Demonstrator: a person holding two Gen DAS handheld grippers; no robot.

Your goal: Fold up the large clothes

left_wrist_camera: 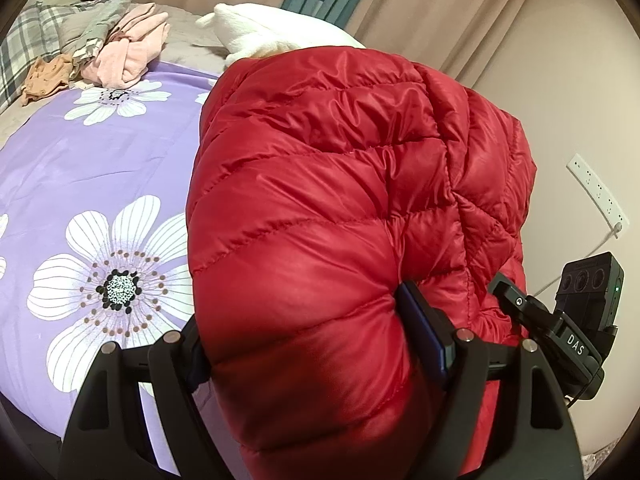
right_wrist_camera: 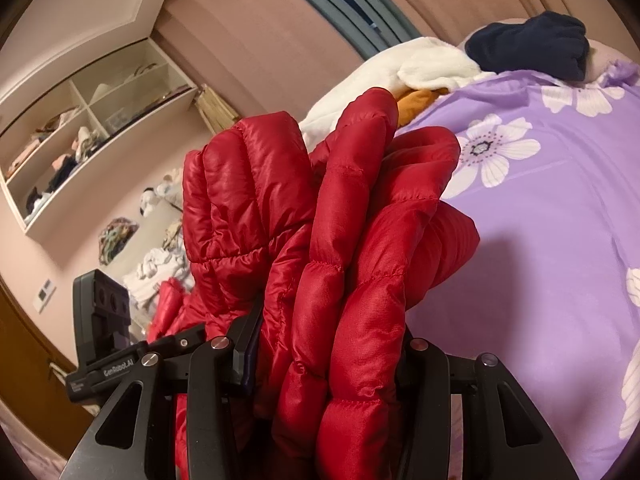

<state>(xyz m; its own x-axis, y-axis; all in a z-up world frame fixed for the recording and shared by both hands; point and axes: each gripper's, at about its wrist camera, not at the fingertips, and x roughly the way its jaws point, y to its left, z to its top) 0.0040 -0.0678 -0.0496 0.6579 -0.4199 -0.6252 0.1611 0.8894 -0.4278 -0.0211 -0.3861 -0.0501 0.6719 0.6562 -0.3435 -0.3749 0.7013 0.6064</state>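
Both grippers hold the same red puffer jacket (left_wrist_camera: 340, 200), which hangs bunched above a bed covered with a purple flowered sheet (left_wrist_camera: 80, 168). The left gripper (left_wrist_camera: 304, 332) is pinching a thick padded fold of the jacket; the fabric fills the whole gap between its fingers and bulges forward and up from them, hiding most of what lies ahead. To that gripper's left the sheet lies flat, and far ahead on the left sits a pile of loose clothes (left_wrist_camera: 116, 52) beside a plaid pillow (left_wrist_camera: 20, 44). A white fleece blanket (left_wrist_camera: 272, 36) shows just beyond the jacket's upper edge. The right gripper (right_wrist_camera: 328, 364) is likewise clamped on several stacked layers of the jacket, which rise straight ahead of it. To its right lies the sheet; farther ahead rest the blanket and a dark navy garment (right_wrist_camera: 528, 48). To its left stands a wall shelf (right_wrist_camera: 88, 120) holding assorted items.
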